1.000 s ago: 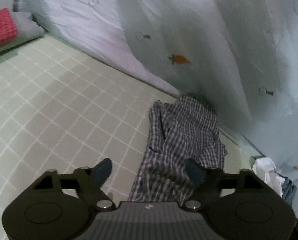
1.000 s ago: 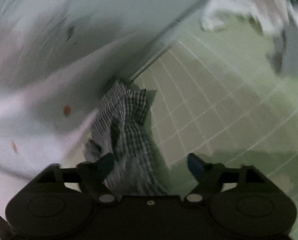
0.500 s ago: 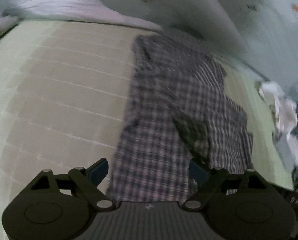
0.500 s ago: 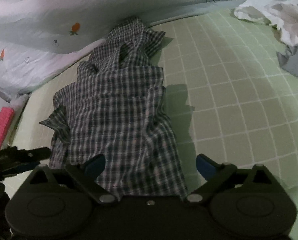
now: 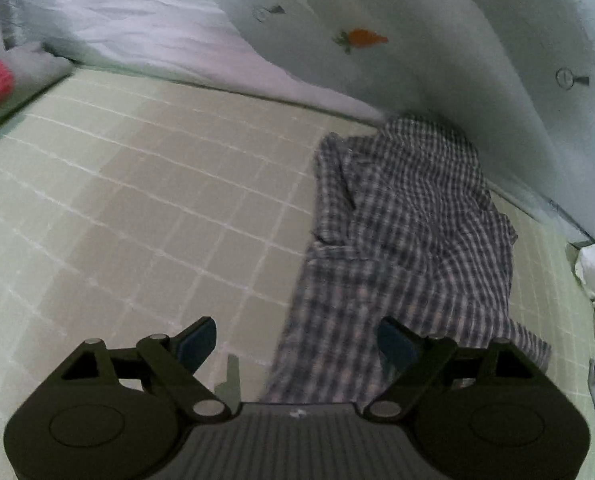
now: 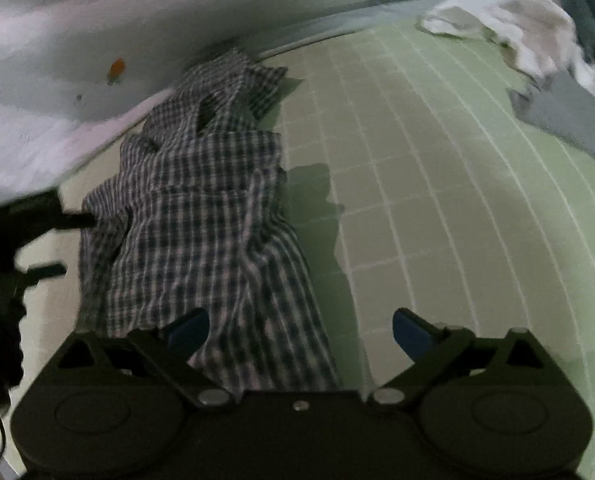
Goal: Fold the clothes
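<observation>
- The checked shirt [image 5: 409,240] lies in a long heap on the green gridded mattress [image 5: 157,200], its far end bunched against the far edge under the carrot-print sheet [image 5: 457,40].
- Its long axis runs away from both tools.
- The left gripper [image 5: 297,340] is spread wide over the near hem's left side, gripping nothing.
- The right gripper [image 6: 301,332] is opening, its left finger over the cloth but not pinching; it straddles the hem's right side.
- Both sit about equally near the hem.
</observation>
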A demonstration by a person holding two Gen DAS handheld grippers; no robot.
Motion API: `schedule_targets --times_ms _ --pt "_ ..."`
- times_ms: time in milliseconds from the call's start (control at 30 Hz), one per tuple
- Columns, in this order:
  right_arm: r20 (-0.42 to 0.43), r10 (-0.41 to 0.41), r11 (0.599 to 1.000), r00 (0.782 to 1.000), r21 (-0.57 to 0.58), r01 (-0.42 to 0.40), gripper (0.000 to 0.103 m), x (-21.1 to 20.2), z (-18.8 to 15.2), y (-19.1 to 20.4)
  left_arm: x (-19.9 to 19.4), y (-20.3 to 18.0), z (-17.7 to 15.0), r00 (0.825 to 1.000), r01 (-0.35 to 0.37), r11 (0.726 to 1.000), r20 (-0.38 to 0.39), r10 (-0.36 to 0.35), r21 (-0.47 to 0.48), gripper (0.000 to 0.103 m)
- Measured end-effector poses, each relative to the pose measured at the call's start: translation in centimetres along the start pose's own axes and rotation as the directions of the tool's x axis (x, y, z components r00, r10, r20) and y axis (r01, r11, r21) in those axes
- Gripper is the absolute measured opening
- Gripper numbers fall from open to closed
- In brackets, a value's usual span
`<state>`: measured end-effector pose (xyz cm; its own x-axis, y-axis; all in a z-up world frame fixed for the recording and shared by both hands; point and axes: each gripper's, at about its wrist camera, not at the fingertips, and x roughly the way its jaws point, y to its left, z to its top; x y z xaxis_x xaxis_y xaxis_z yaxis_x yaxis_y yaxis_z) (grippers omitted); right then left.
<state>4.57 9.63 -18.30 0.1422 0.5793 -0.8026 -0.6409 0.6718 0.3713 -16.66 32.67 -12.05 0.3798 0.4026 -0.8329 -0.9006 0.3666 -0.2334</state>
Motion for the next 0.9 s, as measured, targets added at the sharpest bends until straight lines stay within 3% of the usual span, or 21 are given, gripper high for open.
schedule_targets --times_ms 100,200,267,367,467,533,633,667,700,767,800,900 --pt "0.01 0.1 0.978 0.995 0.183 -0.1 0.102 -0.8 -1.1 -2.0 -1.7 2.4 -1.9 0.998 0.022 0.997 -0.049 -0.025 -0.071 0.089" --pt "0.02 0.192 0.892 0.981 0.414 -0.183 0.102 -0.7 -2.7 -4.5 -2.9 5.3 -4.5 0.989 0.043 0.978 -0.127 -0.07 -0.206 0.089" --pt "0.041 0.253 0.802 0.967 0.55 -0.233 0.102 -0.3 -4.1 -6.2 -3.4 7.1 -6.3 0.977 0.074 0.949 -0.167 -0.131 -0.308 0.089" --pt "0.105 0.347 0.601 0.932 0.738 -0.307 0.102 1.0 -6.5 -8.2 -2.7 8.8 -8.7 0.948 0.129 0.886 -0.207 -0.242 -0.445 0.089" --pt "0.173 0.398 0.478 0.901 0.799 -0.365 0.102 2.3 -7.6 -8.6 -1.7 9.5 -9.7 0.923 0.186 0.813 -0.186 -0.338 -0.551 0.09" --pt "0.157 0.411 0.516 0.898 0.773 -0.371 0.101 2.9 -6.7 -7.7 -1.2 9.9 -10.2 0.911 0.221 0.764 -0.152 -0.384 -0.607 0.092" --pt "0.128 0.416 0.566 0.9 0.738 -0.367 0.089 3.9 -5.7 -6.2 -1.0 9.8 -10.3 0.916 0.245 0.726 -0.091 -0.39 -0.643 0.09" --pt "0.12 0.417 0.564 0.901 0.743 -0.36 0.076 4.3 -5.8 -5.9 -1.1 9.7 -10.3 0.92 0.247 0.726 -0.081 -0.384 -0.642 0.08" --pt "0.11 0.416 0.562 0.903 0.75 -0.35 0.054 4.7 -5.9 -5.6 -1.1 9.6 -10.3 0.925 0.238 0.737 -0.083 -0.37 -0.632 0.07" --pt "0.092 0.397 0.571 0.913 0.754 -0.324 0.036 5.2 -6.5 -5.3 -0.4 9.2 -10.4 0.934 0.201 0.774 -0.121 -0.336 -0.6 0.023" --pt "0.101 0.399 0.564 0.912 0.756 -0.331 0.031 5.2 -6.8 -5.4 -0.4 9.3 -10.8 0.936 0.187 0.776 -0.132 -0.328 -0.602 0.017" --pt "0.088 0.395 0.597 0.914 0.732 -0.328 0.019 4.2 -7.5 -5.3 -0.9 10.1 -12.4 0.924 0.222 0.736 -0.103 -0.369 -0.64 0.012"
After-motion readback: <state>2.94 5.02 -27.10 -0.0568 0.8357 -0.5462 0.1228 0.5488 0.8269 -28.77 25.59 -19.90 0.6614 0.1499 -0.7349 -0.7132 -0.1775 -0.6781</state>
